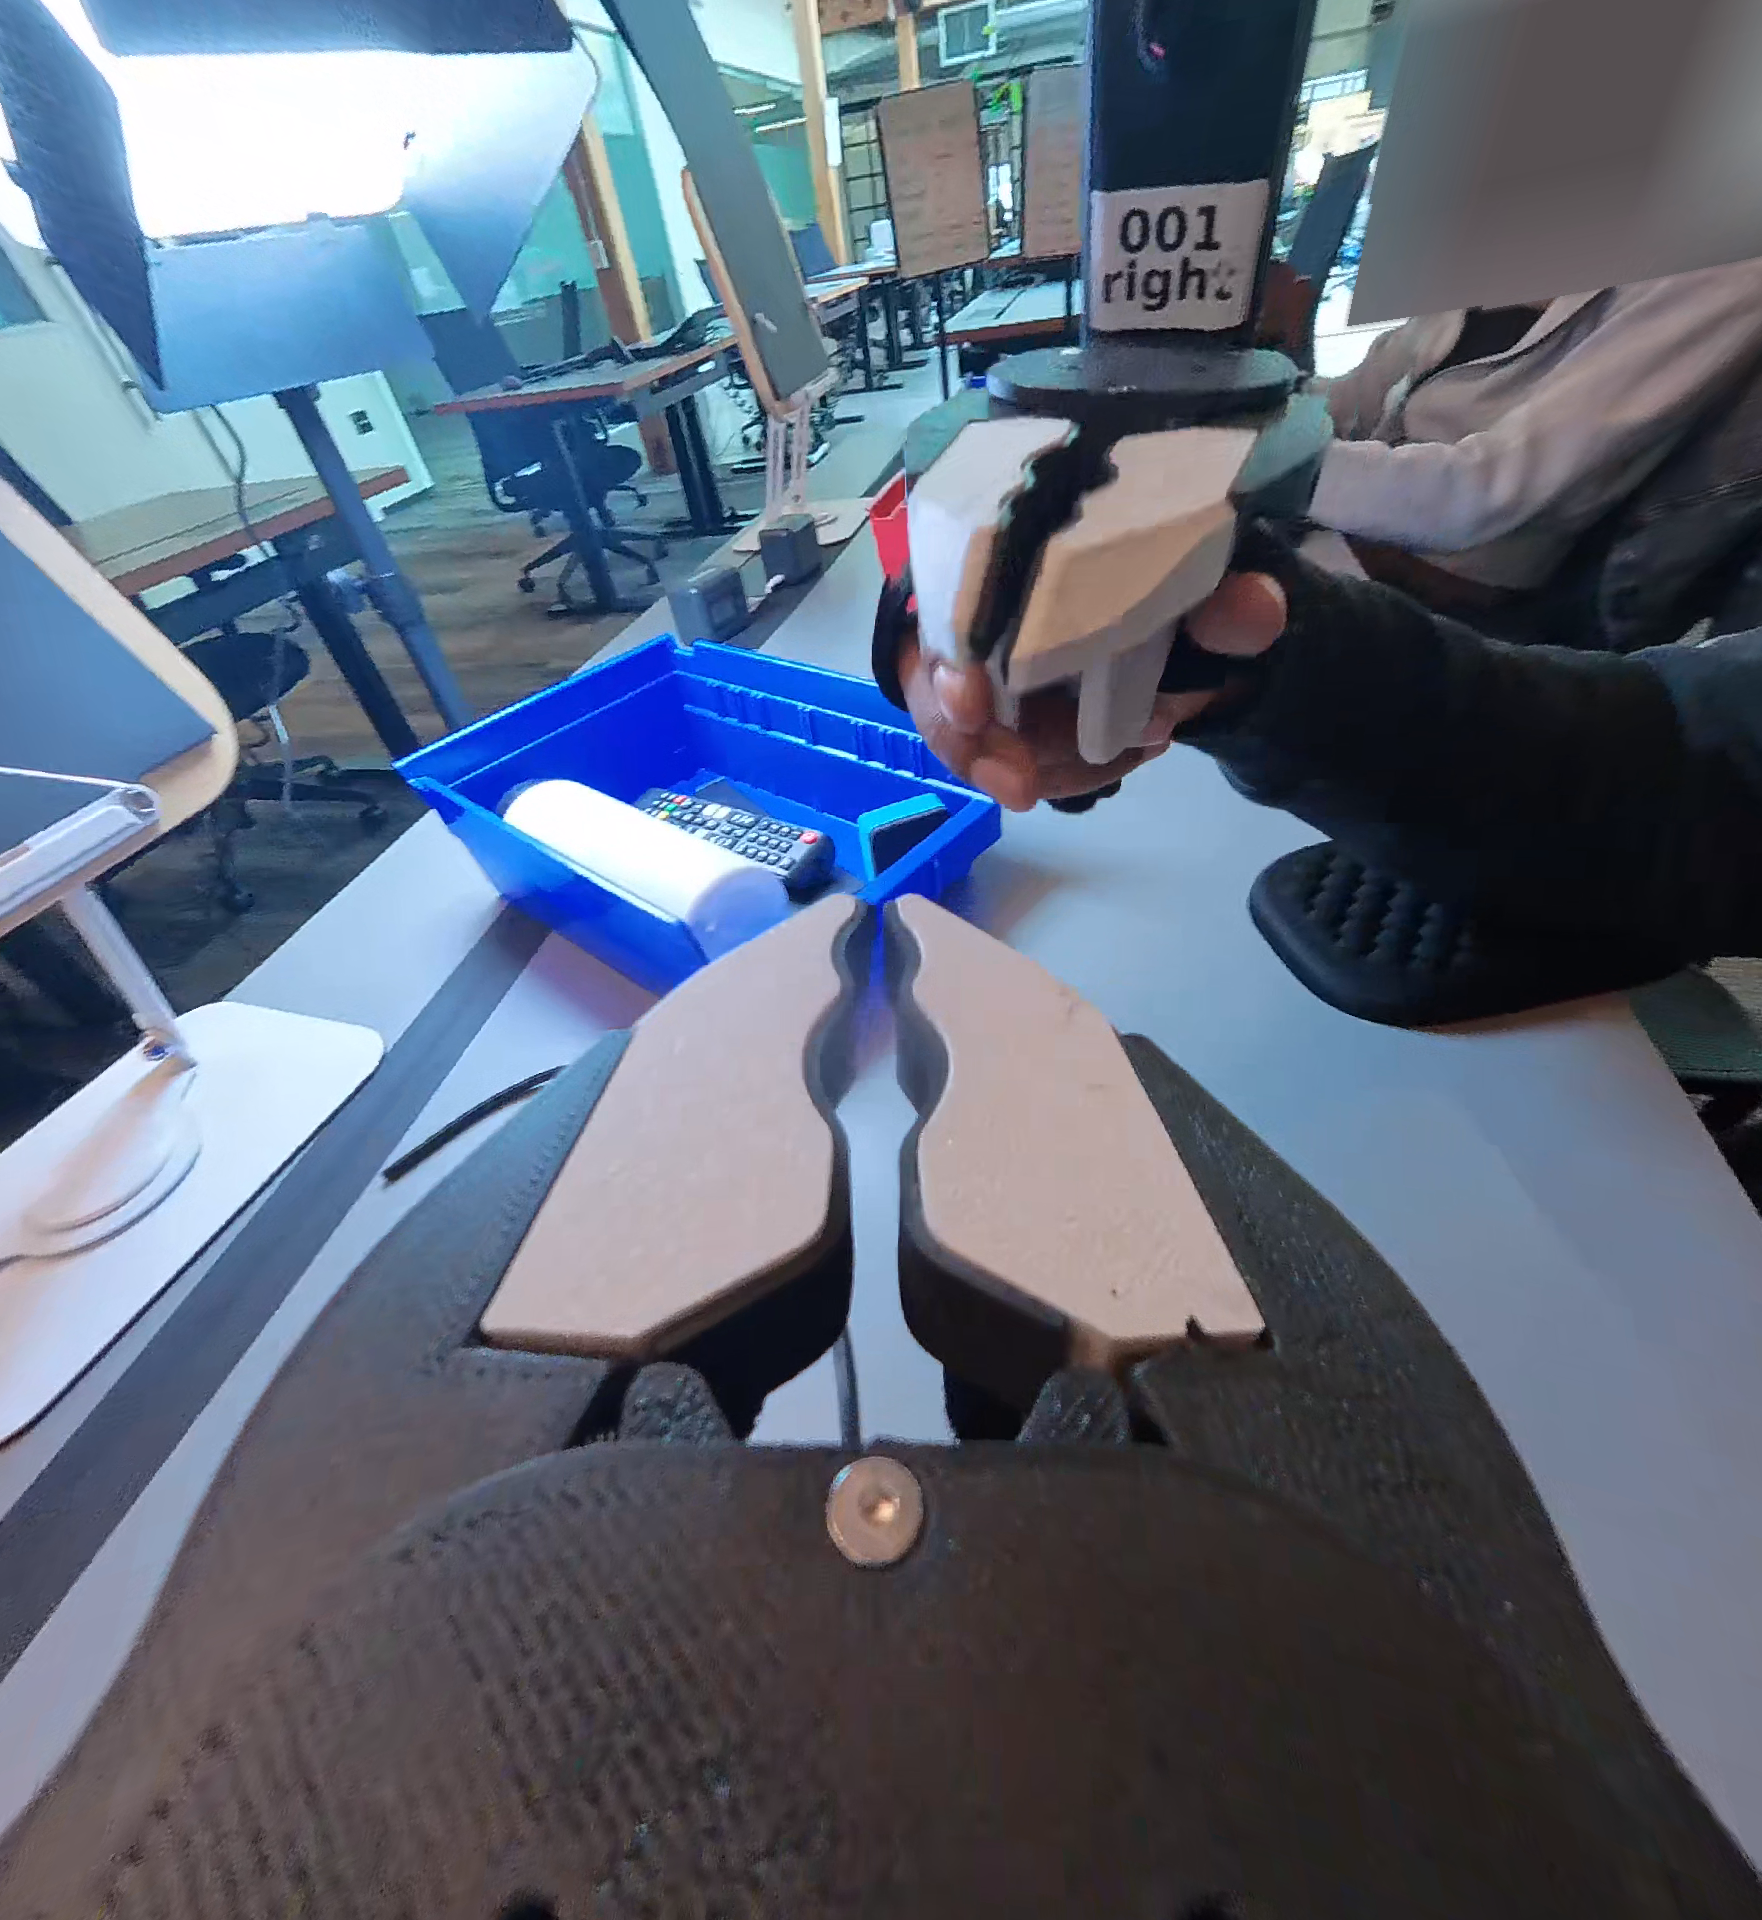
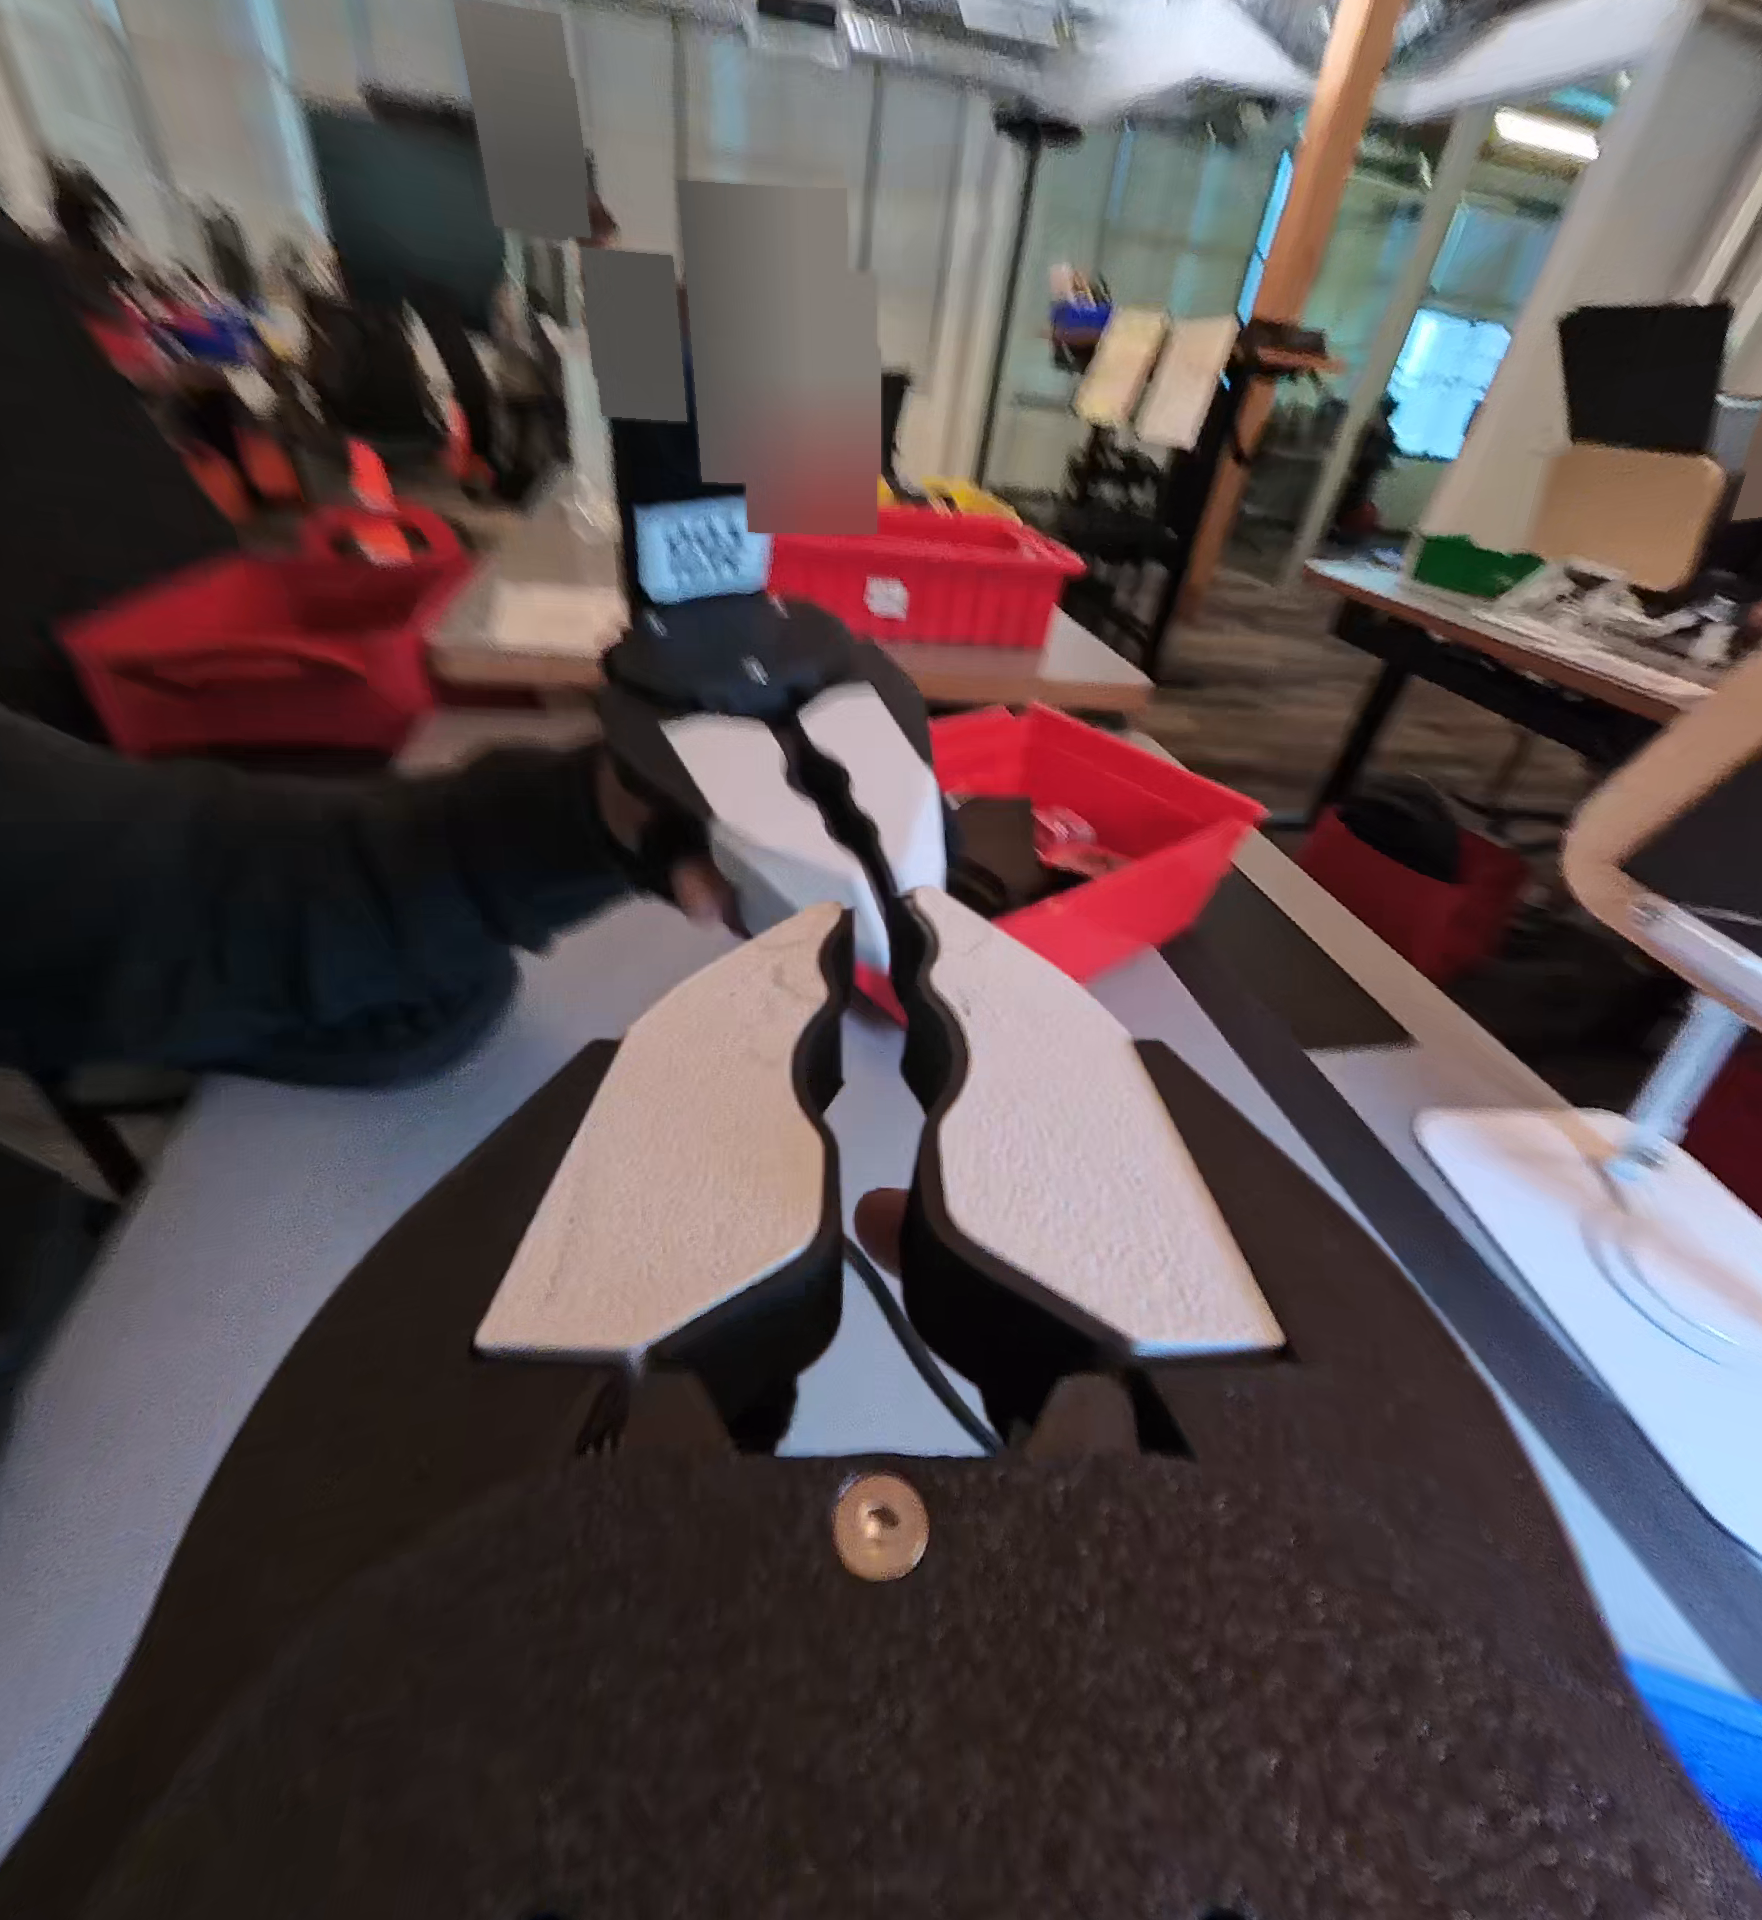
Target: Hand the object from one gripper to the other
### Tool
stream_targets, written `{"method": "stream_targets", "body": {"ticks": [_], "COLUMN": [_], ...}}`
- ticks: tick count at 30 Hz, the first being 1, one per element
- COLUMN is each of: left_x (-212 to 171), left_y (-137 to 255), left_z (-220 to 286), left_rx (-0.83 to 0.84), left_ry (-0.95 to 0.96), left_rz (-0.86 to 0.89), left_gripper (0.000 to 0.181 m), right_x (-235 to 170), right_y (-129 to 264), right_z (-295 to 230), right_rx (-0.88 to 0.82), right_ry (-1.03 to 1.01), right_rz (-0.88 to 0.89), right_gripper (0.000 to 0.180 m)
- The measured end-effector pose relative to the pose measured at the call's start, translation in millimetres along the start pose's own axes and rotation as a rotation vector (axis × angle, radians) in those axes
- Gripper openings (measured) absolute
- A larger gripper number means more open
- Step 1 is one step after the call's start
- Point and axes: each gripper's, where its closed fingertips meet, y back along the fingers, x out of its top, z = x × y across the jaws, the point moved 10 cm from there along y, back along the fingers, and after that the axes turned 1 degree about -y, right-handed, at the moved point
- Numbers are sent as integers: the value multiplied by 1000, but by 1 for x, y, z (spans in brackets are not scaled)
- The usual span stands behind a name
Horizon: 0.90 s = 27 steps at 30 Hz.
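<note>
A blue bin (image 1: 544,727) on the grey table (image 1: 1272,1195) holds a white roll (image 1: 648,862), a black remote control (image 1: 742,831) and a teal-edged device (image 1: 903,831). My left gripper (image 1: 877,920) hovers just before the bin with its fingers together and nothing between them. My right gripper (image 1: 996,675) hangs above the bin's right end, held by a gloved hand (image 1: 1428,748), its fingers together and empty. In the right wrist view my right gripper (image 2: 879,920) faces the left gripper (image 2: 861,883) tip to tip. Neither gripper holds an object.
A monitor stands on a white base (image 1: 129,1195) at the left, also in the right wrist view (image 2: 1583,1195). A black cable (image 1: 472,1122) lies by it. A red bin (image 2: 1095,831) with items sits on the table behind the left gripper. A chair armrest (image 1: 1376,935) is at the table's right edge. My hands' fingertips stand some 4 cm from each other.
</note>
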Motion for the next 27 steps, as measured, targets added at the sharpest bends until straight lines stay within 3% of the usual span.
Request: {"method": "stream_targets", "body": {"ticks": [4, 10, 16, 23, 27], "left_x": [2, 4, 6, 6, 6], "left_y": [4, 5, 10, 21, 28], "left_z": [-4, -3, -6, -12, -14], "left_rx": [66, 110, 130, 149, 166], "left_ry": [12, -35, -69, -86, -110], "left_rz": [-15, -51, -77, -99, -127], "left_gripper": [2, 2, 3, 3, 2], "right_x": [-29, -100, -130, -153, -156], "right_y": [2, -8, -19, -61, -76], "right_z": [16, 33, 41, 66, 69], "right_rx": [-134, -97, -14, 136, 212], "right_ry": [174, 225, 214, 265, 222], "right_rz": [-340, -828, -937, -1145, -1230], "right_gripper": [21, 31, 39, 38, 13]}}
